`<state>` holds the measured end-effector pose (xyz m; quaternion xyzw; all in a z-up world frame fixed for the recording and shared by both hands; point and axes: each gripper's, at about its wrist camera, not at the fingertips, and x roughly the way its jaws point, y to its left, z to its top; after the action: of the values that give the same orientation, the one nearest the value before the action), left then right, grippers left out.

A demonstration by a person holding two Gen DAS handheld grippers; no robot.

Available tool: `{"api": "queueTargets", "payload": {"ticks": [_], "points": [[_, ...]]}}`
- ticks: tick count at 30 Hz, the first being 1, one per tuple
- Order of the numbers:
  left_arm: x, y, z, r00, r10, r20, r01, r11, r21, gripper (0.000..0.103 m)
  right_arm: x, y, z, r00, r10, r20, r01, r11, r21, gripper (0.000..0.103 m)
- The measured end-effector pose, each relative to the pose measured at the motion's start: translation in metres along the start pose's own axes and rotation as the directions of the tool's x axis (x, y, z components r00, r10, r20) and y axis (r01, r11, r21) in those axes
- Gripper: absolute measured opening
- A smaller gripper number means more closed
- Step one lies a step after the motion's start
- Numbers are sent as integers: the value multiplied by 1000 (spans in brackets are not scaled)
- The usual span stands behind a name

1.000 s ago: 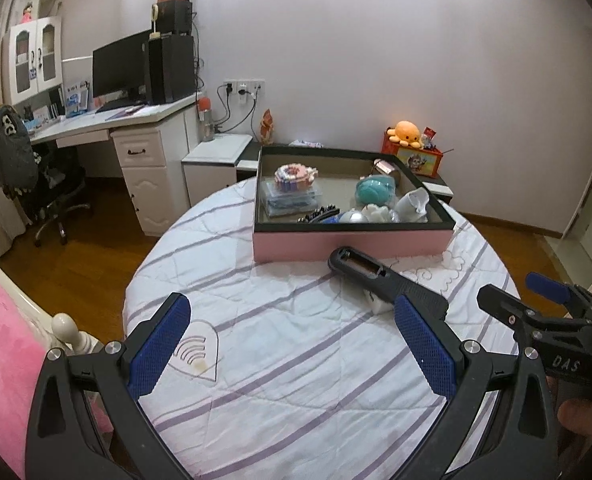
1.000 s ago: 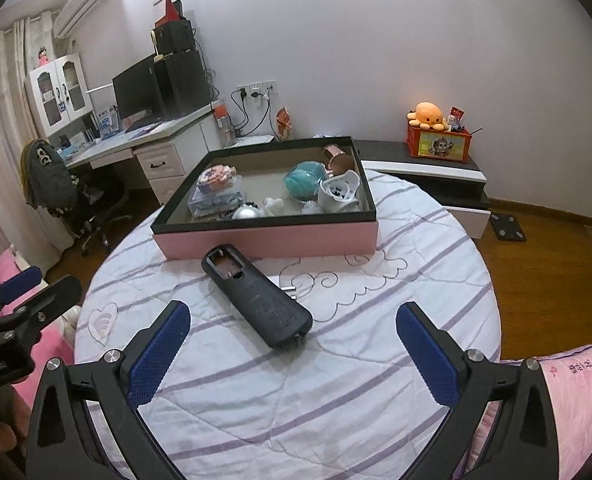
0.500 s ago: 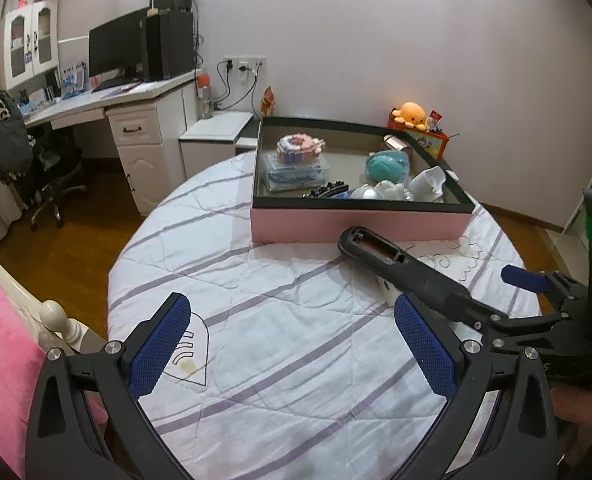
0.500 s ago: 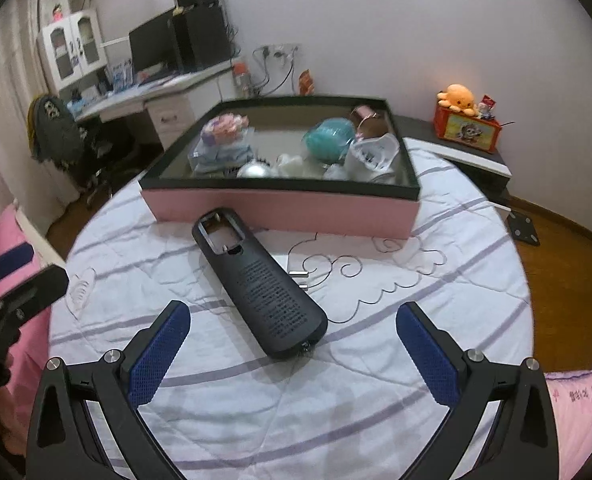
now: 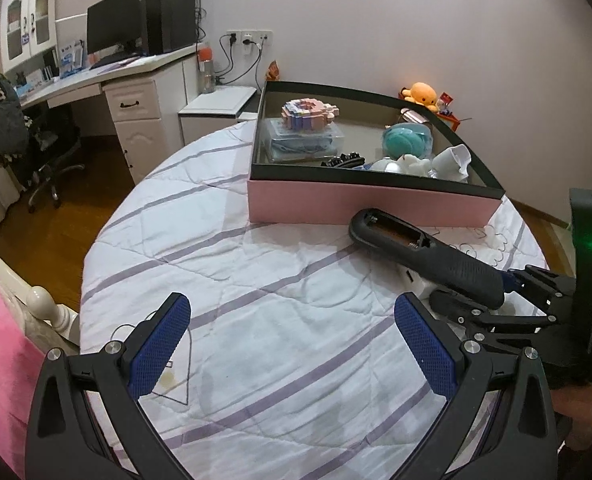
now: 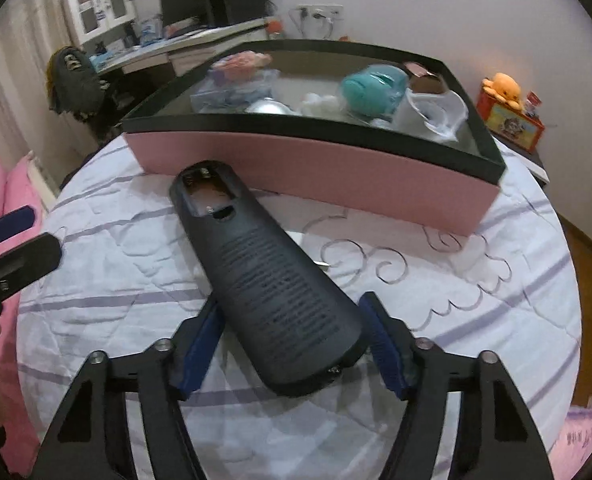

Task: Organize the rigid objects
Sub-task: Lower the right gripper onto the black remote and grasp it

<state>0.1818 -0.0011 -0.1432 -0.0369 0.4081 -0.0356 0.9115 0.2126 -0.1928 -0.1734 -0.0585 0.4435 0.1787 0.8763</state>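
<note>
Nearest us, our right gripper [image 6: 292, 344] has just been closing around the near end of the black remote [image 6: 256, 280] on the bed; our left gripper [image 5: 292, 344] hangs apart, empty. Next, we judge, lift it into the pink box [image 6: 316, 168] beyond, holding a teal ball [image 6: 372, 88], white cup [image 6: 432, 116] and clear case [image 5: 304, 140].

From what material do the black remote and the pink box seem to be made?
The black remote looks like matte moulded plastic: its back has a fine grain, raised text and an open battery bay with metal contacts. The pink box seems to be stiff card or thin board with a dull finish: flat pink walls, sharp corners and a thin black rim. Neither is certain from the look alone.
</note>
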Motion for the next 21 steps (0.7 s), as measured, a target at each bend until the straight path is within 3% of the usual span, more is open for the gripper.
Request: {"api": "queueTargets", "payload": {"ticks": [4,12,17,21], "points": [[1,-2,0,1000,-6,-7,6,1000,2,103,-4,0,-2,1000,20,6,-19,1000,-14,57],[-3,-2,-2,1000,-3,-2,3,1000,1,103,-8,-4,2,997,77,3,-77,997,-24,57],[-5,-3,-2,1000,-7,2,7,1000,-2,103,-12,-3,7,993,115,5,-114,992,-58,67],[-6,-4,-3,1000,-7,3,7,1000,4,103,-6,-1,12,993,122,-7,-122,990,-74,68]]}}
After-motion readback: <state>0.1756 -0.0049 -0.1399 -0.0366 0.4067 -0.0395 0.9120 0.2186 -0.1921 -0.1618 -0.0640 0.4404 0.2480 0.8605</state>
